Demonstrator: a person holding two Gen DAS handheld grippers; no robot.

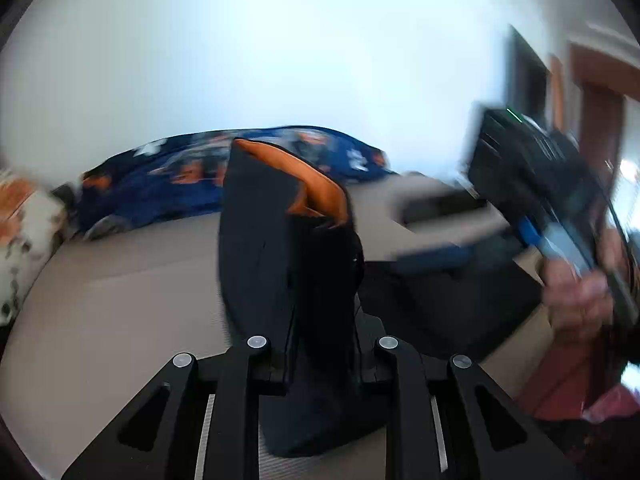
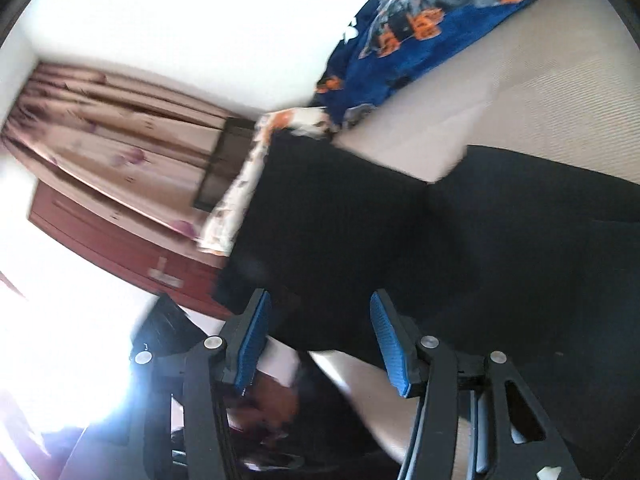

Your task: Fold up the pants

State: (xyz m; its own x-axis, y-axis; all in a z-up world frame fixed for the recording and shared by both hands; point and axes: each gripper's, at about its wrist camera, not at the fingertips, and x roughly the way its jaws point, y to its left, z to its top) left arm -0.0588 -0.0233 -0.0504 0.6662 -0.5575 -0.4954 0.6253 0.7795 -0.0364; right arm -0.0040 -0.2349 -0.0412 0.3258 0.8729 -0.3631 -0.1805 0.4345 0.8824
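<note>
The pants point(image 1: 288, 280) are black with an orange lining at one end. My left gripper point(image 1: 320, 320) is shut on a bunch of the pants and holds it lifted above the beige bed point(image 1: 120, 280). More of the black pants point(image 1: 440, 312) lies flat on the bed to the right. In the right wrist view the pants point(image 2: 400, 248) spread dark across the bed point(image 2: 540, 100). My right gripper point(image 2: 320, 320) is open, its blue pads point(image 2: 256, 336) apart, just above the pants' edge. The right gripper also shows in the left wrist view point(image 1: 540, 184), held in a hand.
A blue blanket with orange patterns point(image 1: 180, 184) lies at the far side of the bed, also in the right wrist view point(image 2: 420, 32). A floral pillow point(image 1: 20, 232) is at the left. Curtains point(image 2: 120, 132) and a red-brown cabinet point(image 2: 120, 248) stand beyond the bed.
</note>
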